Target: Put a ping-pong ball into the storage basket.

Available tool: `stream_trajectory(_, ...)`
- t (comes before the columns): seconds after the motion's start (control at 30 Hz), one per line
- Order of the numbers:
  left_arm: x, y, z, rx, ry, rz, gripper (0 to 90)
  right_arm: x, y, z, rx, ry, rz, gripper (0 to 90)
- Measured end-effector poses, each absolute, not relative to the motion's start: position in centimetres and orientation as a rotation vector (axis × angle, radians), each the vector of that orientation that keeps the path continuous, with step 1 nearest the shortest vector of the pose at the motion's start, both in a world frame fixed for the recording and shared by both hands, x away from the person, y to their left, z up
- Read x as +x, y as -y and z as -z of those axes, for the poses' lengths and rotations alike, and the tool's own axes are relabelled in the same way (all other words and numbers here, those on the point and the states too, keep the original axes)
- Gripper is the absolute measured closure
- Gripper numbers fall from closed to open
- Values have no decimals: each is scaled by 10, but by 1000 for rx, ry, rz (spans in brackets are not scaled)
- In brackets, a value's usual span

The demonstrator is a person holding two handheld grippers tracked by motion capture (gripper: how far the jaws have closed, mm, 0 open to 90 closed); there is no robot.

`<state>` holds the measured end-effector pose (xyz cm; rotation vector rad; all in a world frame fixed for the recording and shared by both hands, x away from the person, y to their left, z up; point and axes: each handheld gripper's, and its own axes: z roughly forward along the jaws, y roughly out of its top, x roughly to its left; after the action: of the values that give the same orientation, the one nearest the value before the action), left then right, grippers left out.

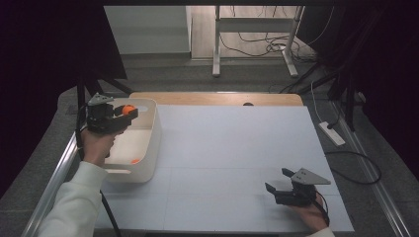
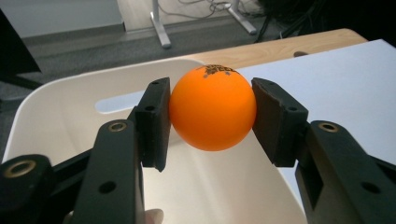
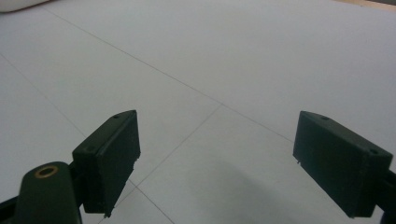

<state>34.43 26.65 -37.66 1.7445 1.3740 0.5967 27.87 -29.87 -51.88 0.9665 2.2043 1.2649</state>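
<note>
Here the left claw clamps an orange ball, print upward; right claw wide.

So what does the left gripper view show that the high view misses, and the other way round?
Left gripper view only: dark print on top of the orange ball and both pads pressed on its sides. High view only: the right tool open and low over the white table, and a small orange thing lying in the bin. Both: the left tool holding the ball above the white bin.
</note>
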Motion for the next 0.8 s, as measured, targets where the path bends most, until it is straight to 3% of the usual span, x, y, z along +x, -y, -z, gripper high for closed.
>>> stream_trajectory(0.8,353,-269,389,1757,-1437,-570,494,277,300,519,966,-2203,-1260,145)
